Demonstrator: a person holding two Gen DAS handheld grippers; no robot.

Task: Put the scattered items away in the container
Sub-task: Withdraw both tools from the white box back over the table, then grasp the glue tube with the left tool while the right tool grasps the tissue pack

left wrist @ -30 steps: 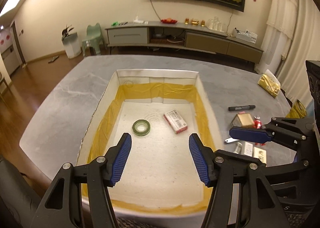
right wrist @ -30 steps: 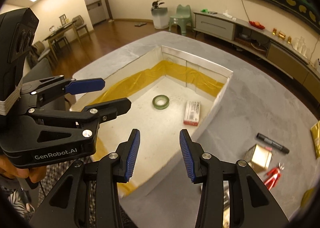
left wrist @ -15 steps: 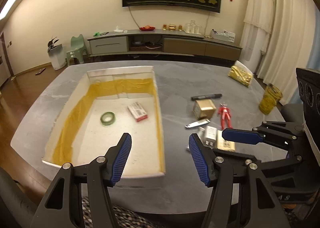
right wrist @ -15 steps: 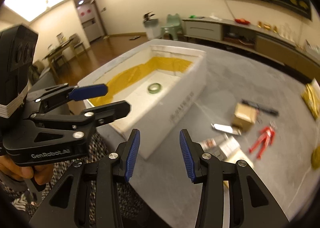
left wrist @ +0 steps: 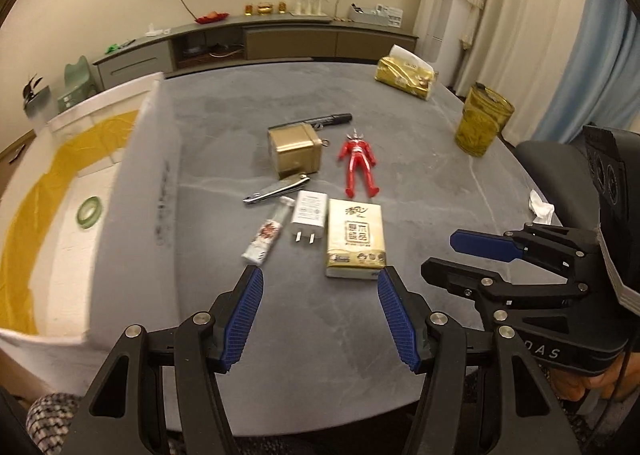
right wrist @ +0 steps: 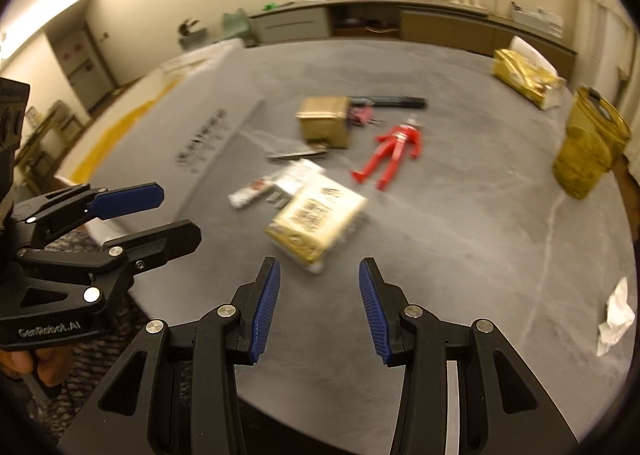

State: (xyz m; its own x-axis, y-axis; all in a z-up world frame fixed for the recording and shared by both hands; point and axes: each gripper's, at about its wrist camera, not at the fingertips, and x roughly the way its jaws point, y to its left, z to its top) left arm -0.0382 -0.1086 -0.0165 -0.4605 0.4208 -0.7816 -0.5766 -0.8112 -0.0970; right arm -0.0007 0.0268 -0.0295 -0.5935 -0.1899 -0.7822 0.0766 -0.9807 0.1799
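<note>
Left wrist view: the left gripper [left wrist: 320, 315] hangs over the gray table [left wrist: 420, 183] with fingers spread wide, holding nothing. Just beyond it lies a tissue pack [left wrist: 355, 239]; left of the pack are a charger [left wrist: 308, 215] and a small tube [left wrist: 266, 233], behind it nail clippers [left wrist: 276, 193], a gold box [left wrist: 295, 151], a red figure [left wrist: 358, 163] and a marker [left wrist: 320, 120]. The white box [left wrist: 136, 191], far left of the pack, holds a tape roll [left wrist: 89, 212].

Right wrist view: the right gripper [right wrist: 319, 309], also wide and empty, points at the blurred tissue pack [right wrist: 316, 219]; the left gripper [right wrist: 132, 215] is at the left.
</note>
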